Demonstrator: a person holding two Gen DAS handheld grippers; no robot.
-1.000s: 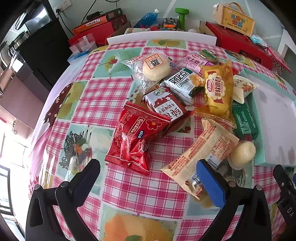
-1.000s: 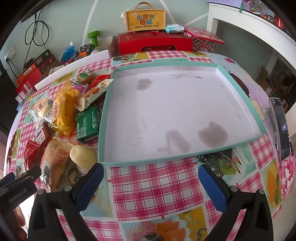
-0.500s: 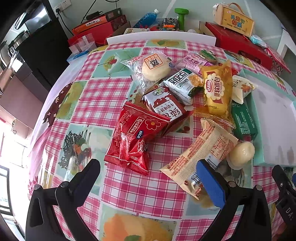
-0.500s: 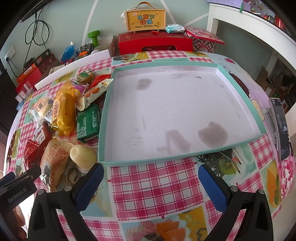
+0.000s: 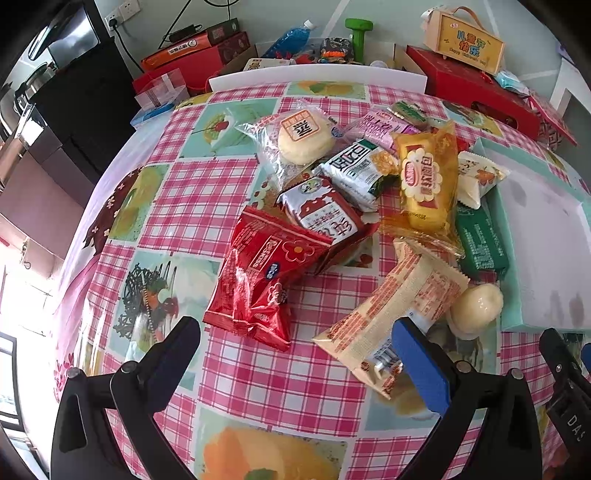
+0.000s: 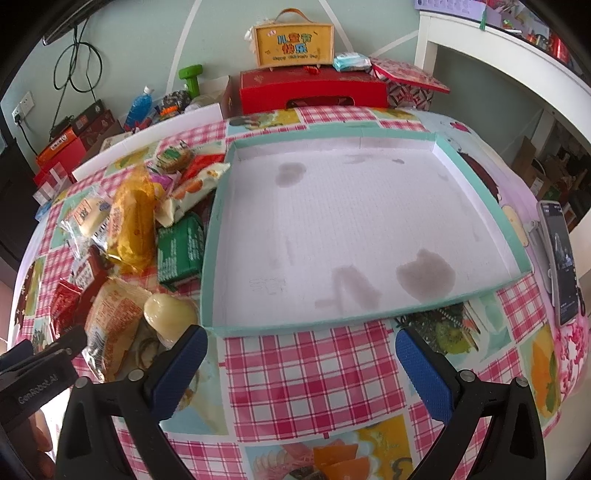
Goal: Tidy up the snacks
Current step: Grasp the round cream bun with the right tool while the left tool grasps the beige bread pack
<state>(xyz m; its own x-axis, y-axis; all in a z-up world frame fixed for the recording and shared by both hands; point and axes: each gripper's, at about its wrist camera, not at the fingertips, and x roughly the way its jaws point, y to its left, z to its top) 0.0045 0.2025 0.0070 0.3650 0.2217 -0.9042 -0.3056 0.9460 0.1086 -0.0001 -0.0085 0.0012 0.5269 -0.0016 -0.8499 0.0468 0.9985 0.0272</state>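
Note:
Several wrapped snacks lie piled on the checked tablecloth: a red packet, a beige packet, a yellow cake packet, a green packet and a pale round bun. My left gripper hovers open just in front of the red and beige packets, holding nothing. A shallow teal-rimmed white tray sits empty to the right of the pile. My right gripper is open before the tray's near rim, with nothing between its fingers. The bun rests against the tray's left corner.
Red gift boxes and a yellow carry box stand behind the table. A phone lies at the table's right edge. Bottles, a green dumbbell and cartons crowd the back left. Bare cloth shows left of the pile.
The left view has shifted very slightly; the snacks sit a touch lower and leftward. Nothing was gripped or moved, and both grippers stay open.

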